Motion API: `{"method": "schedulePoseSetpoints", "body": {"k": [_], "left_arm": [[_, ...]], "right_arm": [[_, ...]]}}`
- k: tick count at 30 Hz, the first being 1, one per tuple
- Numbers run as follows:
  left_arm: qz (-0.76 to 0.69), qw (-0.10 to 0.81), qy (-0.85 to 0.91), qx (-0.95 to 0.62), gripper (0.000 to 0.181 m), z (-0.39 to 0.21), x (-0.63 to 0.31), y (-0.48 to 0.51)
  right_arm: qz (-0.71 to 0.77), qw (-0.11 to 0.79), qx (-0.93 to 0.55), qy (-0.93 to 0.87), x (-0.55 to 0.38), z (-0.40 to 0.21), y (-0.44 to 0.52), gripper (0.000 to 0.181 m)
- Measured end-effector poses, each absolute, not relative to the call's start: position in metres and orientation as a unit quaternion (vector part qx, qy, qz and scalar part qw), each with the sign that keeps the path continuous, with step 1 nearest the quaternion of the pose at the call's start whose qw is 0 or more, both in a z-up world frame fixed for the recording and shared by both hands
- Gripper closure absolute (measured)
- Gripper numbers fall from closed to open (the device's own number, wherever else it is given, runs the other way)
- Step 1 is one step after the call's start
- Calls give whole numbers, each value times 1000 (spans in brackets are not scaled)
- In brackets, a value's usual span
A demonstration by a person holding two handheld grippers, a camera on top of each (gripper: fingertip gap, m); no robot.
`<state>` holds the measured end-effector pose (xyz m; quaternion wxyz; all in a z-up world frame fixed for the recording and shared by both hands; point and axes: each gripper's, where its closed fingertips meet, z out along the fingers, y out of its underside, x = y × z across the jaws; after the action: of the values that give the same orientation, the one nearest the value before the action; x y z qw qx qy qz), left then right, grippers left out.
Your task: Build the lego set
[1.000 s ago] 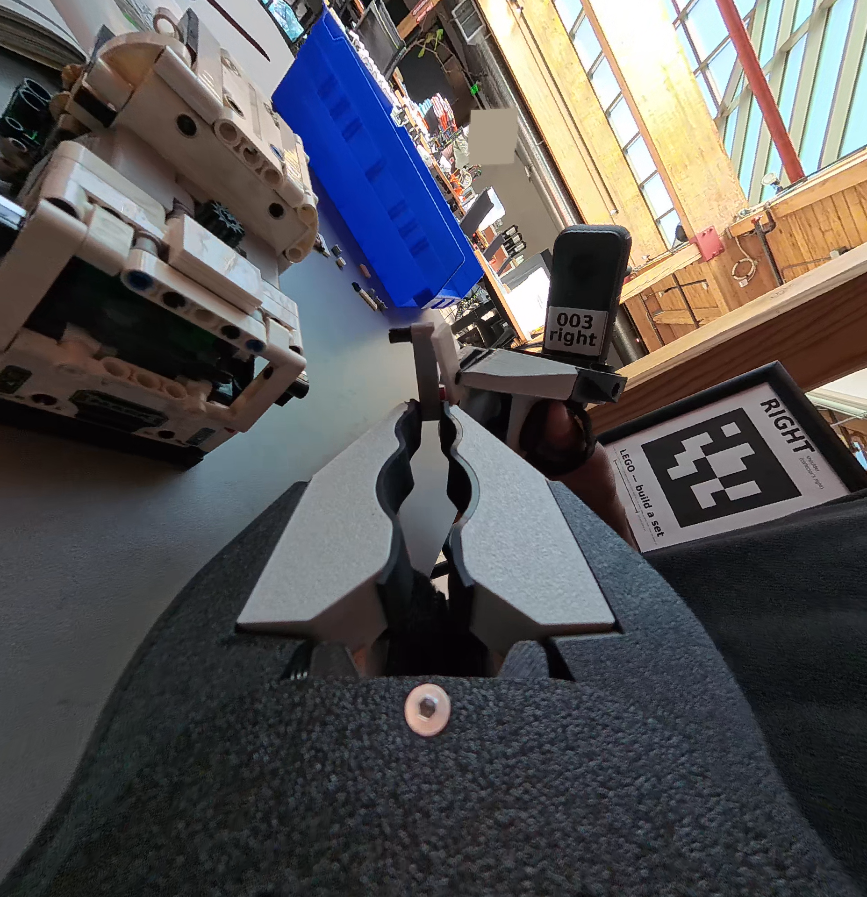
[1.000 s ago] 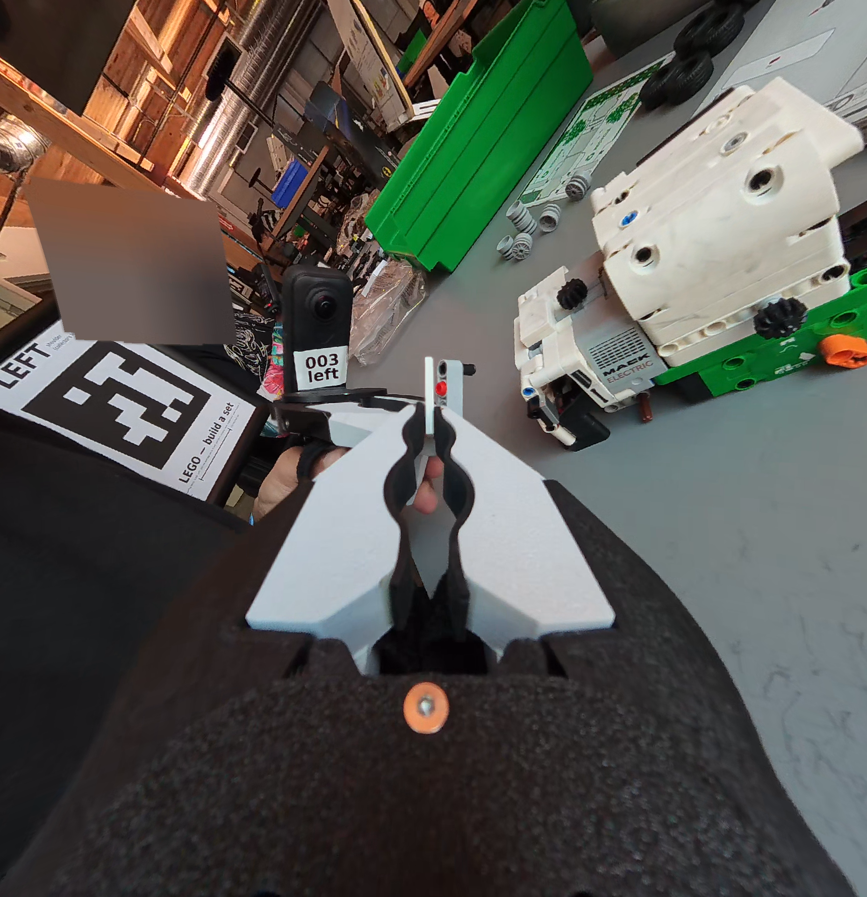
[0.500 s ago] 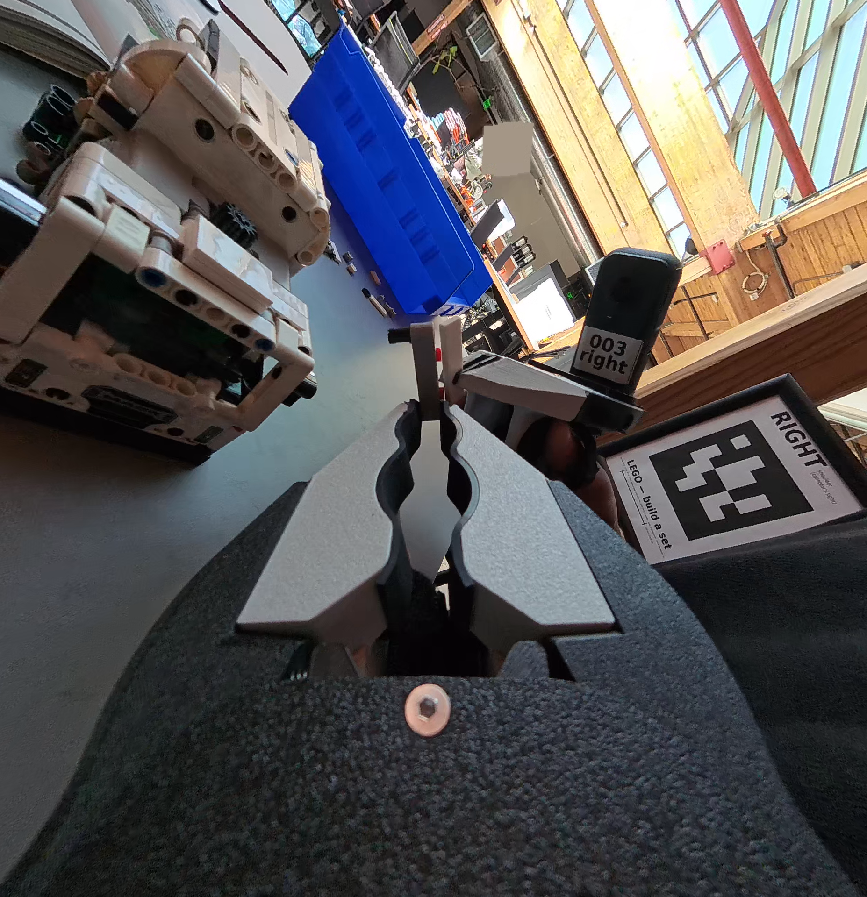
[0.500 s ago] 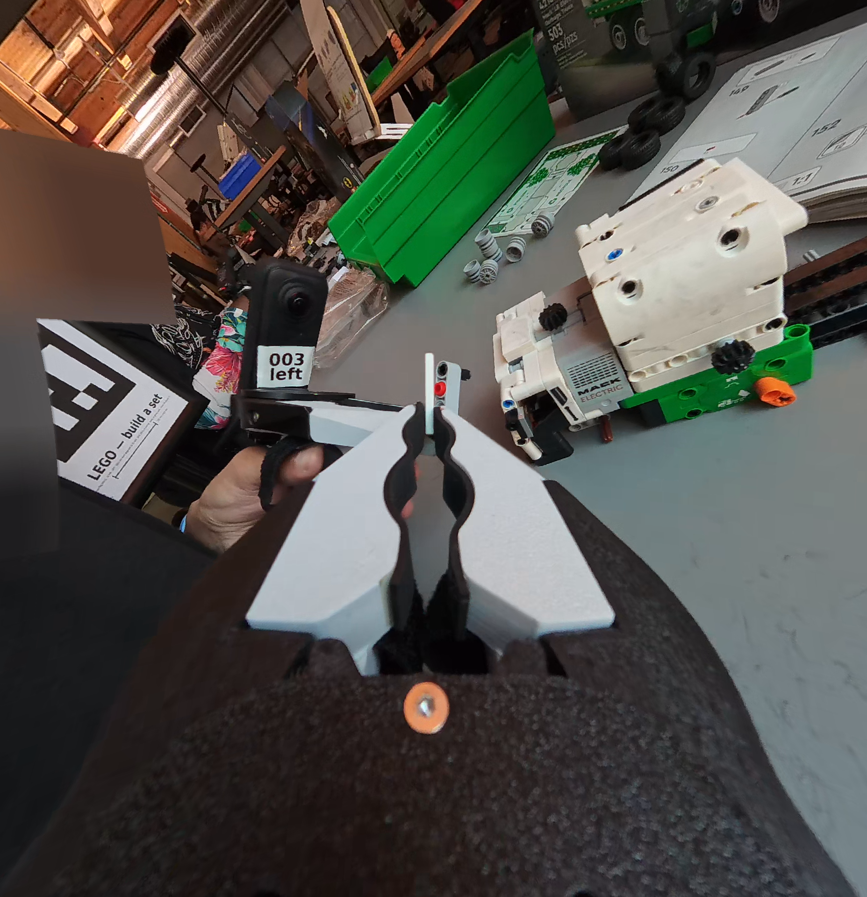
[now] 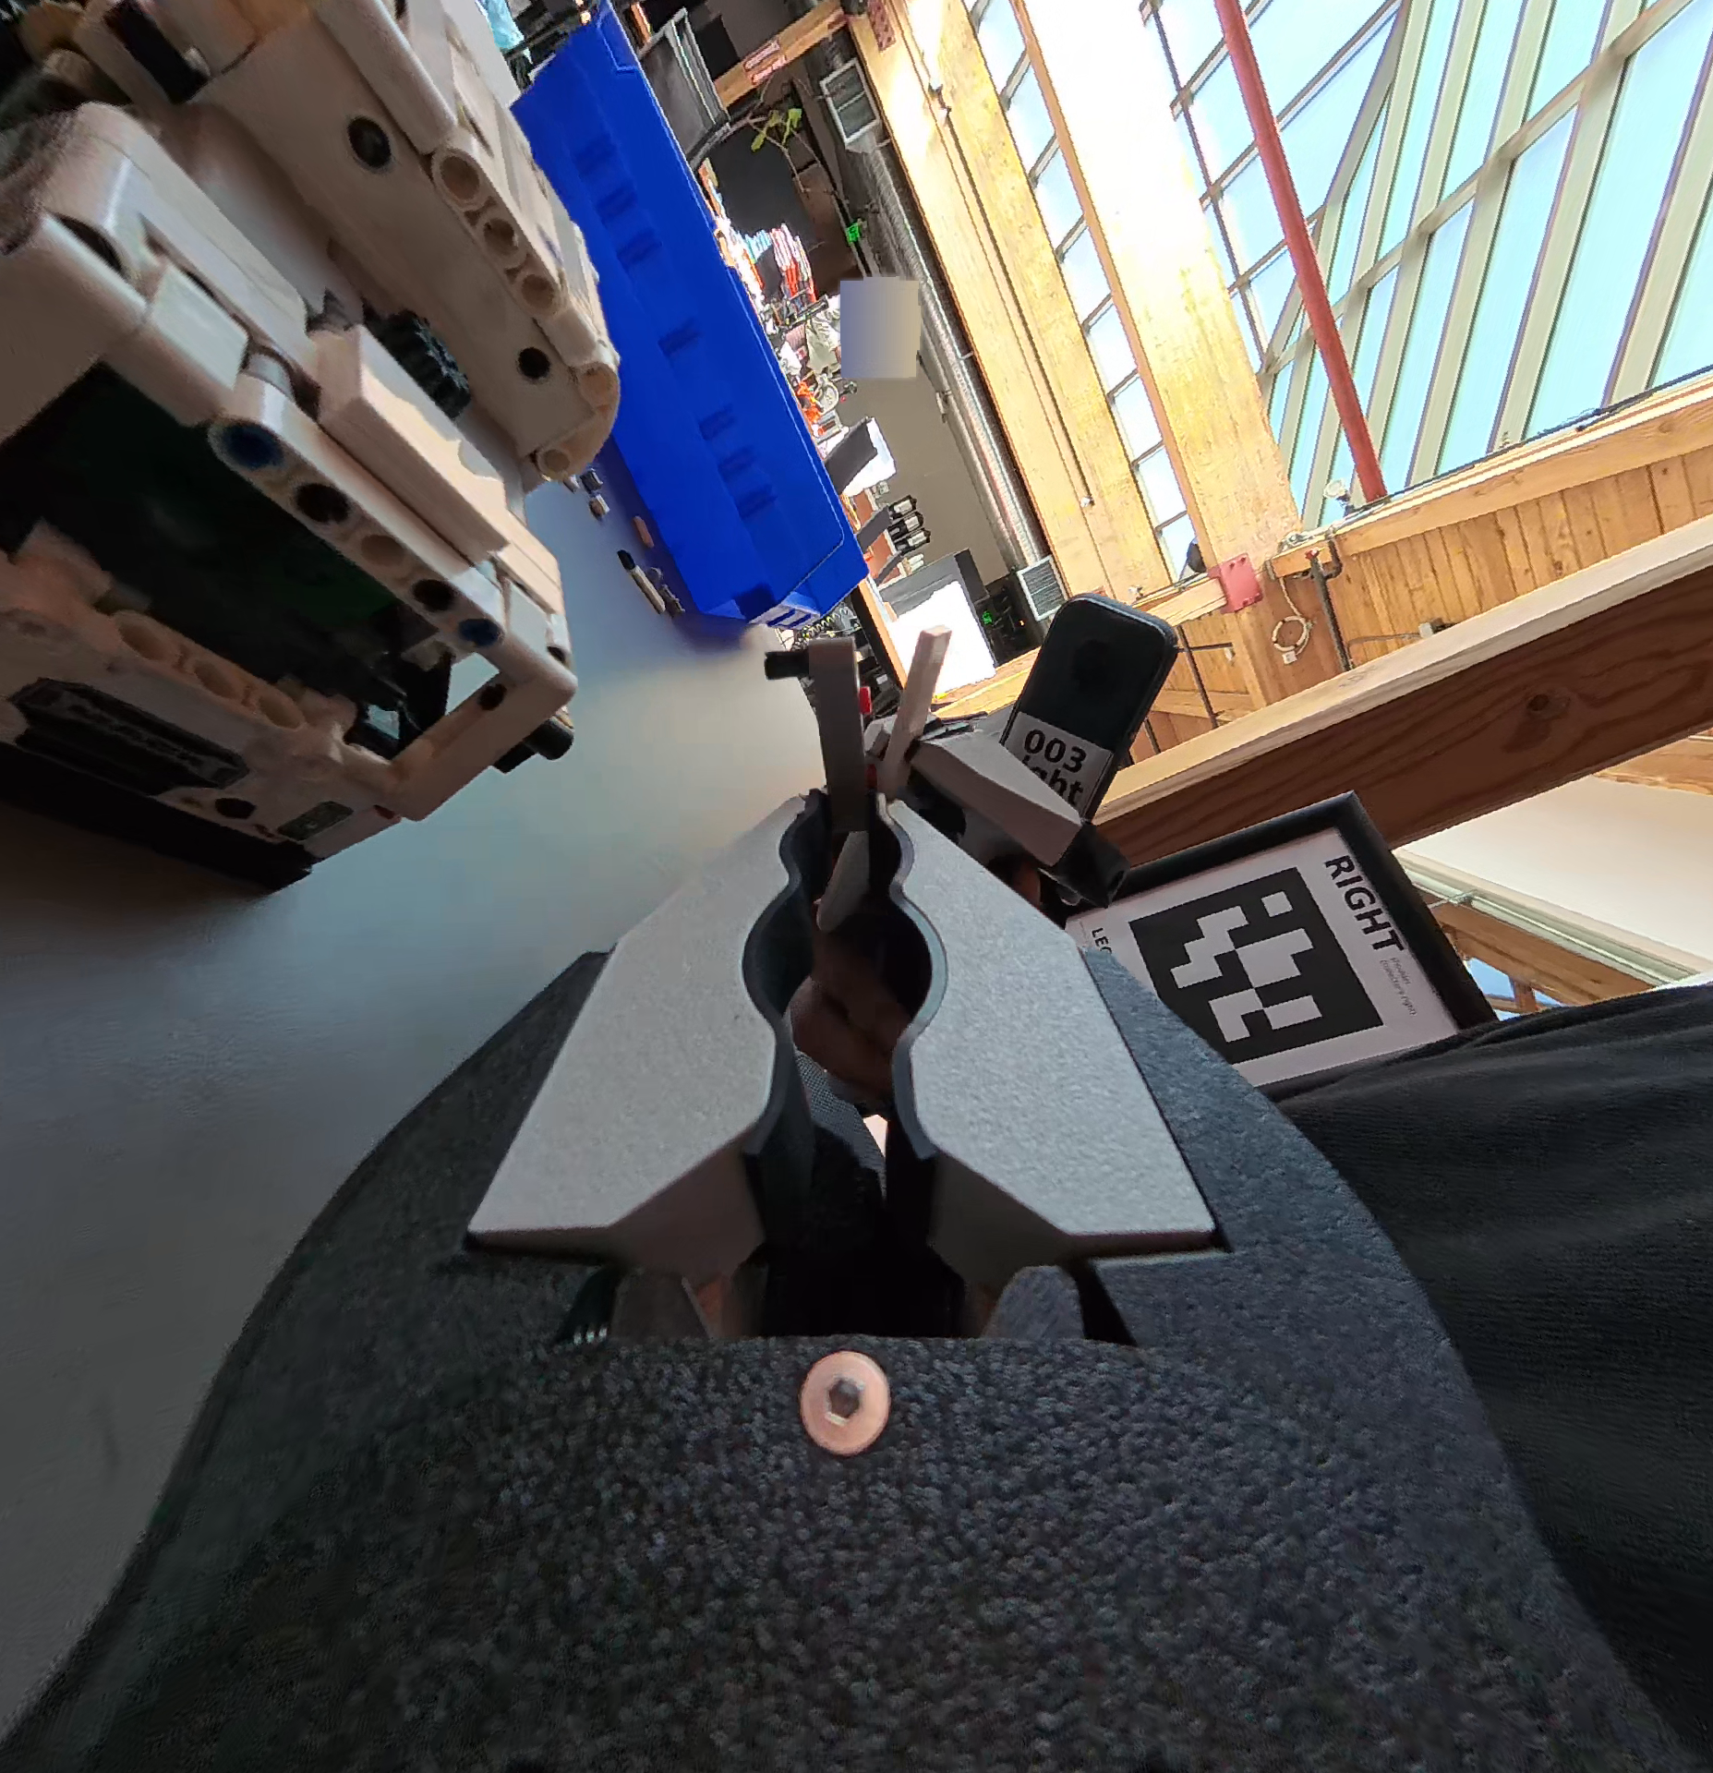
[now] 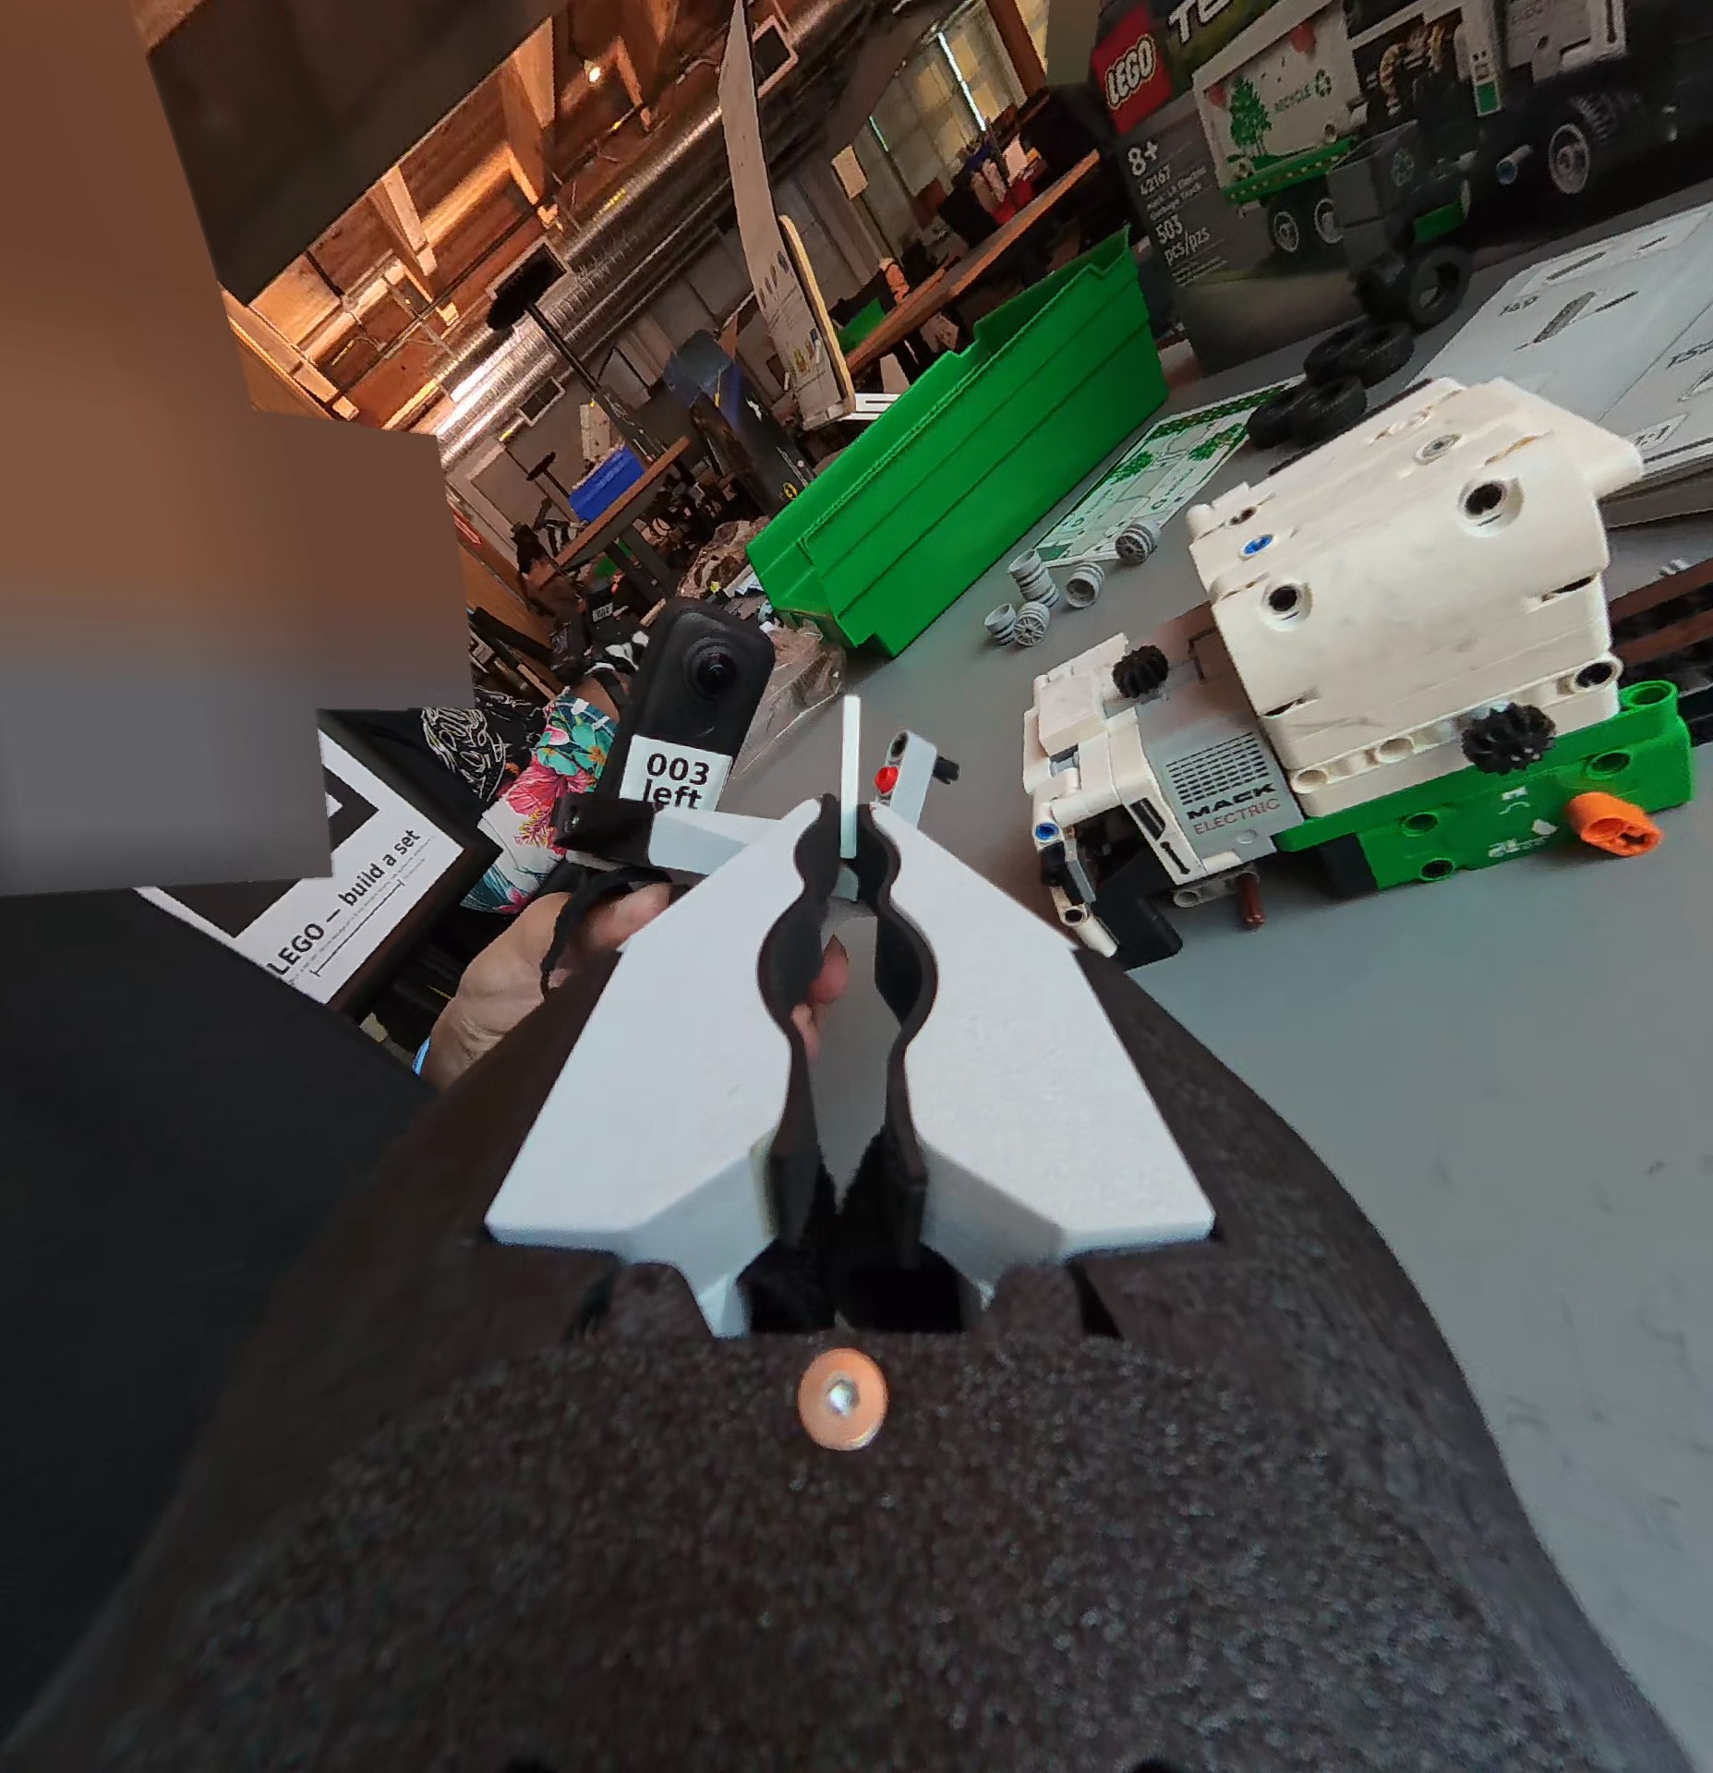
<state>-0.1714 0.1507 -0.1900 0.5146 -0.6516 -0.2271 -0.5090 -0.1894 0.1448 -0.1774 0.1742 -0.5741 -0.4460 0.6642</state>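
Grey workbench (image 6: 1409, 1103); truck (image 6: 1361, 672) at two o'clock. My left gripper (image 5: 847, 815) pinches a grey beam (image 5: 838, 729), my right gripper (image 6: 847, 815) a white strip (image 6: 850, 777). Joining them comes next, needing alignment.

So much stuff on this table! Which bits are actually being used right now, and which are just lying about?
In use:
left gripper pinching a grey beam
right gripper pinching a thin white plate
half-built truck

Lying about:
green bin
blue bin
loose black tyres
grey wheel hubs
instruction booklet
set's box
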Motion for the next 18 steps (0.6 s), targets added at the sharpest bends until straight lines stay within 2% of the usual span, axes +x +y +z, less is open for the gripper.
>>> {"method": "schedulePoseSetpoints", "body": {"k": [18], "left_arm": [[-471,511,-219,-685,176,-198,-170,148]], "right_arm": [[625,255,-539,-504,-188,-184,144,178]]}}
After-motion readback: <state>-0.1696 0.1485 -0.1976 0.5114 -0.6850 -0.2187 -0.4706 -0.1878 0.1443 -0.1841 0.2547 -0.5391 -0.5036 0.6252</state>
